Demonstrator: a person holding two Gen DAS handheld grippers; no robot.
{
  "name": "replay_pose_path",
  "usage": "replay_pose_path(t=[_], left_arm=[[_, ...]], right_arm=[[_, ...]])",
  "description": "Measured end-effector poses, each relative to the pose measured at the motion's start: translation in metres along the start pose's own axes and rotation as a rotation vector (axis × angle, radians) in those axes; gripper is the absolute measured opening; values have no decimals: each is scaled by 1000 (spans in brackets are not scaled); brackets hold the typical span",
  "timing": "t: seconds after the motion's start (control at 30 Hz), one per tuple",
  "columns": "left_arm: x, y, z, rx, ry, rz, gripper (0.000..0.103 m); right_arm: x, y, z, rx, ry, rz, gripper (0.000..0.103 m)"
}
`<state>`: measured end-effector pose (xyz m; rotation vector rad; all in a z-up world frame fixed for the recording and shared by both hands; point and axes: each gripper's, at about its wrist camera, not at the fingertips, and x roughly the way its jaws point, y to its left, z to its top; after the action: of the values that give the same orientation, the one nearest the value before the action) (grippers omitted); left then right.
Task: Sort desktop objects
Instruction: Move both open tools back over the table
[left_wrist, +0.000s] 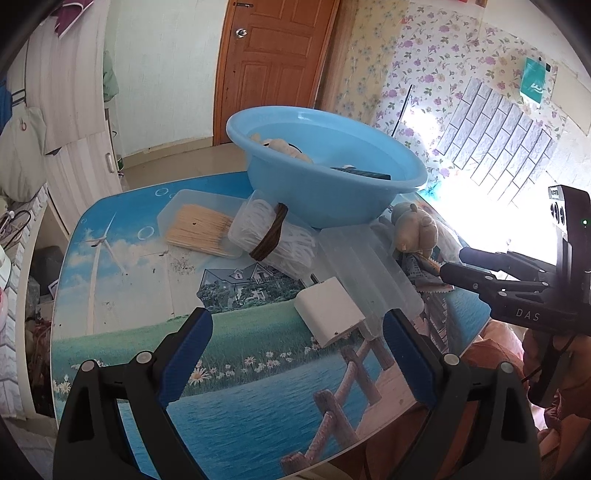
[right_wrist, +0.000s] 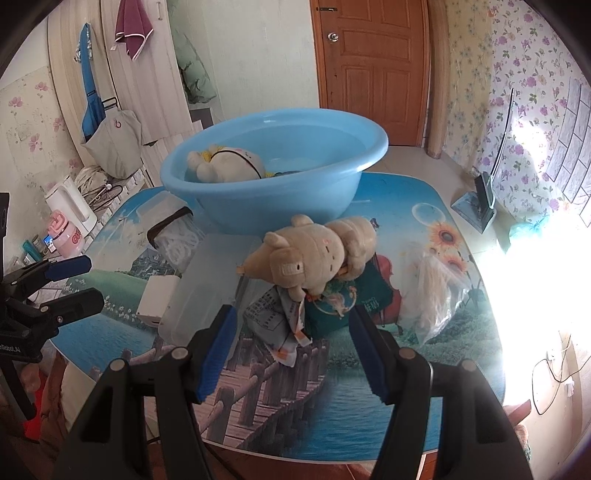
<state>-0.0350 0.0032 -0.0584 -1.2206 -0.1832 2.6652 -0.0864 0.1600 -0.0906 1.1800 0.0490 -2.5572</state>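
Left wrist: we see left gripper (left_wrist: 297, 332) spread, empty, white rectangular plastic box (left_wrist: 330, 312) just ahead between the fingertips | Right wrist: right gripper (right_wrist: 291, 338) spread, beige plush toy (right_wrist: 314, 253) directly ahead, long axis crosswise, nearer this arm.

Both looking forward and down from low at the near edge of the table (left_wrist: 122, 295), close in; left view angled rightward, sharing the blue basin (left_wrist: 325, 184) (right_wrist: 273, 177).
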Motion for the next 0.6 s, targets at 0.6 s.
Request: replay_pose_path(t=[0.6], left_arm=[[25,-9,-3,-4,46,-31,94]], right_arm=[[8,-17,-8,46,18,8,63]])
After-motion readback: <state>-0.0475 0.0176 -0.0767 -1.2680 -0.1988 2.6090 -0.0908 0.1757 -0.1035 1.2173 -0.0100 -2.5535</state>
